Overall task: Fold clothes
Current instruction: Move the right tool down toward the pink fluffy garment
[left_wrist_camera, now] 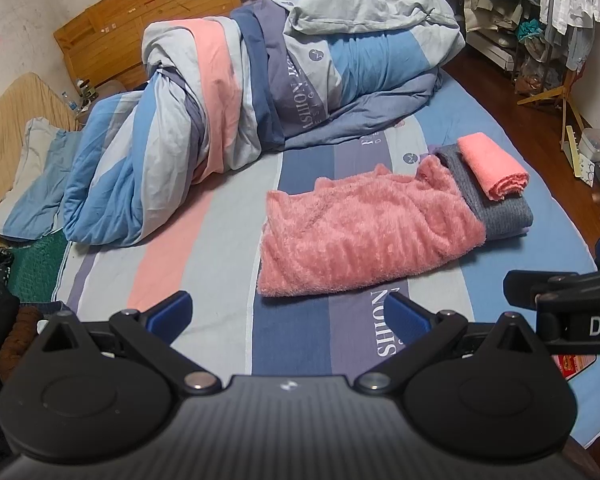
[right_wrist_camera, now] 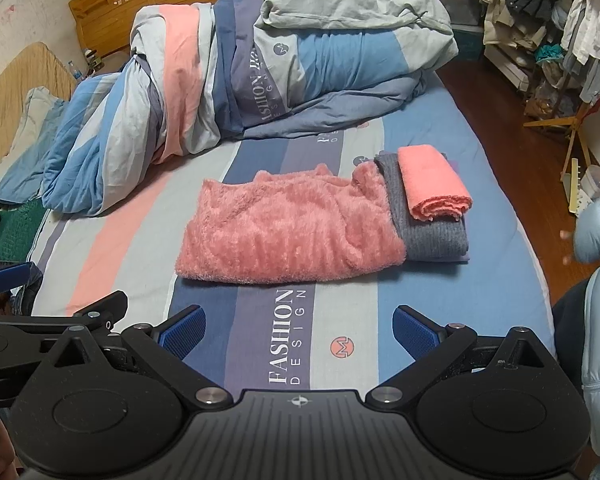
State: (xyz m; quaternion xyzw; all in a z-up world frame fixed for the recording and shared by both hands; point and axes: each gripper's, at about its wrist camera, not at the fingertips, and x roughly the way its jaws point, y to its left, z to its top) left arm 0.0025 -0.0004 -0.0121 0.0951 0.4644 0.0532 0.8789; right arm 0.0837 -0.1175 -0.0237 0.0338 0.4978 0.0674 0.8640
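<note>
A fluffy pink garment (left_wrist_camera: 364, 236) (right_wrist_camera: 288, 232) lies folded on the striped bed sheet (left_wrist_camera: 204, 240) (right_wrist_camera: 140, 216). Its right end overlaps a folded grey knit (left_wrist_camera: 496, 204) (right_wrist_camera: 432, 232) that carries a rolled pink cloth (left_wrist_camera: 494, 166) (right_wrist_camera: 432, 184) on top. My left gripper (left_wrist_camera: 288, 314) is open and empty, hovering over the sheet short of the pink garment. My right gripper (right_wrist_camera: 300, 330) is open and empty, also short of the garment. The right gripper's side shows at the right edge of the left wrist view (left_wrist_camera: 568, 304); the left gripper's side shows at the left edge of the right wrist view (right_wrist_camera: 52, 320).
A bunched striped duvet (left_wrist_camera: 260, 92) (right_wrist_camera: 236, 76) fills the far half of the bed. A wooden headboard (left_wrist_camera: 132, 28) stands at the back left. A clothes rack (left_wrist_camera: 540, 20) (right_wrist_camera: 560, 40) and wooden floor lie to the right. Dark clothes (left_wrist_camera: 4, 312) pile at the left.
</note>
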